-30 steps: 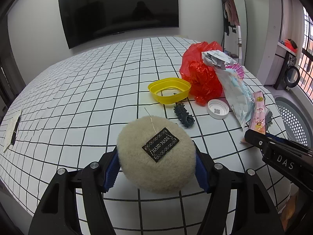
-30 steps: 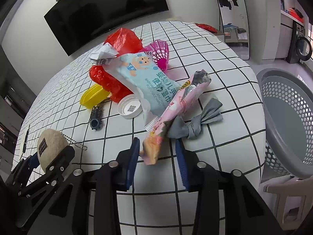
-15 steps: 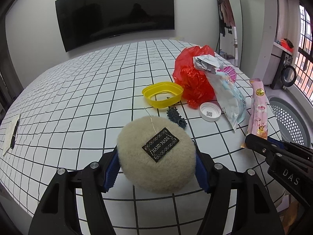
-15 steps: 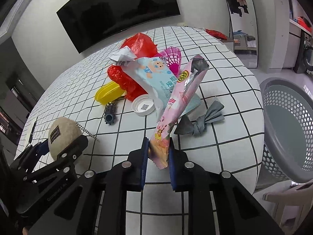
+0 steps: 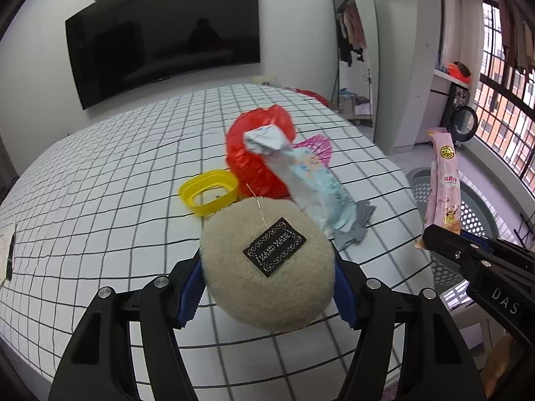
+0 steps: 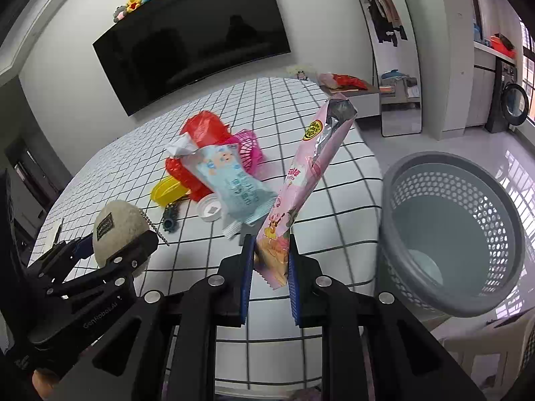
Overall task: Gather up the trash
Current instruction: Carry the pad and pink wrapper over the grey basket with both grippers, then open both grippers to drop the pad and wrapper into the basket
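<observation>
My left gripper (image 5: 267, 287) is shut on a beige fluffy pouch (image 5: 267, 264) with a black label, held above the checkered bed (image 5: 100, 173). It also shows in the right wrist view (image 6: 117, 230). My right gripper (image 6: 269, 267) is shut on the lower end of a long pink snack wrapper (image 6: 307, 173), lifted upright off the bed; the wrapper also shows in the left wrist view (image 5: 444, 180). A grey perforated basket (image 6: 451, 234) stands on the floor to the right of the bed.
On the bed lie a red plastic bag (image 6: 200, 133), a light-blue wipes pack (image 6: 234, 183), a pink mesh piece (image 6: 249, 147), a yellow lid (image 6: 165, 190), a white cap (image 6: 210, 210) and a dark ring-shaped thing (image 6: 170, 219). A grey bow (image 5: 357, 224) lies near the bed's edge.
My right gripper closed on the pink wrapper and lifted it upright off the bed. Both grippers rose; the left one kept hold of the pouch.
</observation>
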A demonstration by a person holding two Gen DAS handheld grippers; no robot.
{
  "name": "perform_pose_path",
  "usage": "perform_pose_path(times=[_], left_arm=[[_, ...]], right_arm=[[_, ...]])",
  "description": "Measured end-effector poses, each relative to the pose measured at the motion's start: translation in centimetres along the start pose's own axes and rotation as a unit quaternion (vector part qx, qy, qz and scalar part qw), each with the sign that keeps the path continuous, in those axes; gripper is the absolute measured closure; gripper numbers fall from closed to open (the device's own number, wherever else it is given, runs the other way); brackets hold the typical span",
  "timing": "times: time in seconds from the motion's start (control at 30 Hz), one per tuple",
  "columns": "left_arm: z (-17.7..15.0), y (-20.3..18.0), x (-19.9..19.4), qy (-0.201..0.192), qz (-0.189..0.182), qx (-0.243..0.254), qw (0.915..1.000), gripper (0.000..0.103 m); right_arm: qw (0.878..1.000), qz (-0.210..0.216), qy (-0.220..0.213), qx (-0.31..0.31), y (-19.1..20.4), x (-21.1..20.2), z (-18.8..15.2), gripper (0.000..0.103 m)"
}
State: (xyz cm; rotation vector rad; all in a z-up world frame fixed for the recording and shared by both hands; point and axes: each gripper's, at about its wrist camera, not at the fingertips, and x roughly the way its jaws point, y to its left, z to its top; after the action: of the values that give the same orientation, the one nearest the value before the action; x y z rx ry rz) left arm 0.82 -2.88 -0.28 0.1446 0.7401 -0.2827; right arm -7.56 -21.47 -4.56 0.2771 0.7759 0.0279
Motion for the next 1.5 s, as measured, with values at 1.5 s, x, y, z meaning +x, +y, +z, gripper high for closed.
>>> perform_pose_path(times=[1.5], left_arm=[[4.8, -23.8, 10.1, 0.073, -0.125, 0.136, 0.9801, 0.027]], right_arm=[[0.983, -0.083, 0.008, 0.161, -23.4, -0.6, -1.5, 0.059]])
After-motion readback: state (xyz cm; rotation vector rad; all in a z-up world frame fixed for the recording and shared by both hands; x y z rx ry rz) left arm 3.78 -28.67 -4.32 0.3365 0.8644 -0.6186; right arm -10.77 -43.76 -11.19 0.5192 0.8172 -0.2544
